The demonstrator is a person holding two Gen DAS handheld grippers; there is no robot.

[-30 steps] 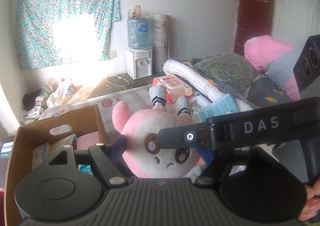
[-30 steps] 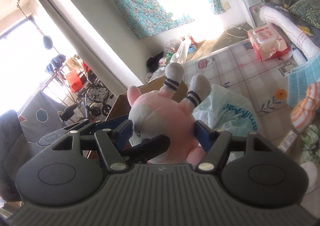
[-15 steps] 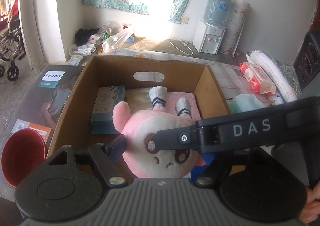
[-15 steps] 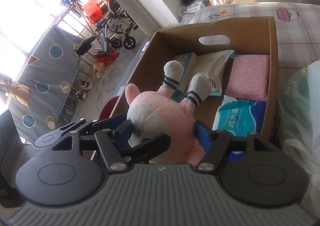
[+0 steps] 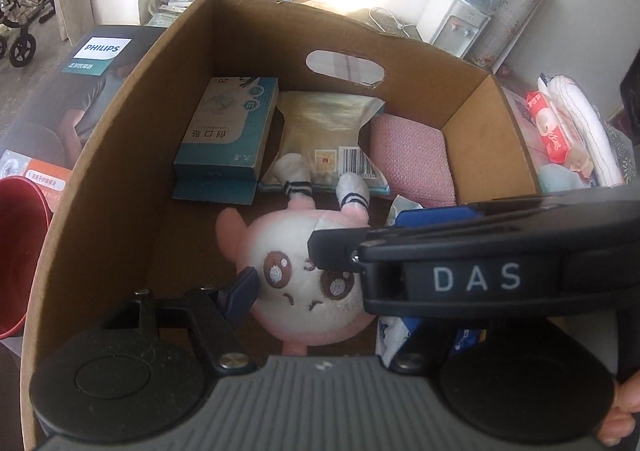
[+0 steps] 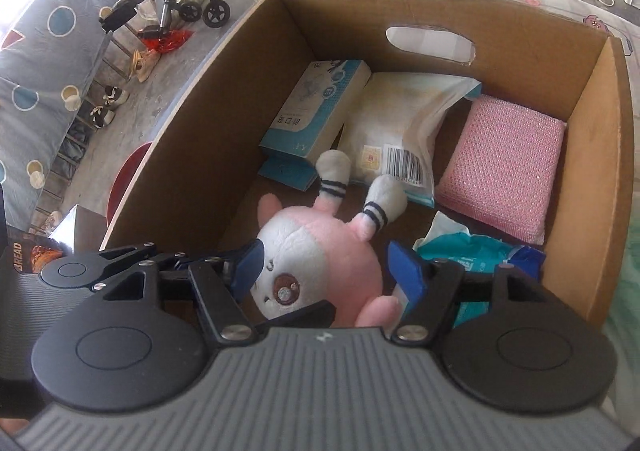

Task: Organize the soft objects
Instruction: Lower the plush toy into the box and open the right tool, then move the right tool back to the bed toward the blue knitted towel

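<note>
Pink plush toy (image 6: 316, 251) held inside the cardboard box (image 6: 248, 79)

It is clamped by both grippers, left (image 5: 320, 283) fingers just tightened, right (image 6: 324, 271) pressing; a pink sponge (image 6: 508, 167) lies at 2 o'clock.

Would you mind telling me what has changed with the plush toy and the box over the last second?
Both grippers carried the pink plush toy from over the bed across and down into the cardboard box. The left gripper jaws have just been closing on it; the right gripper holds it as before. The teal carton, white packet and pink sponge stayed put.
</note>
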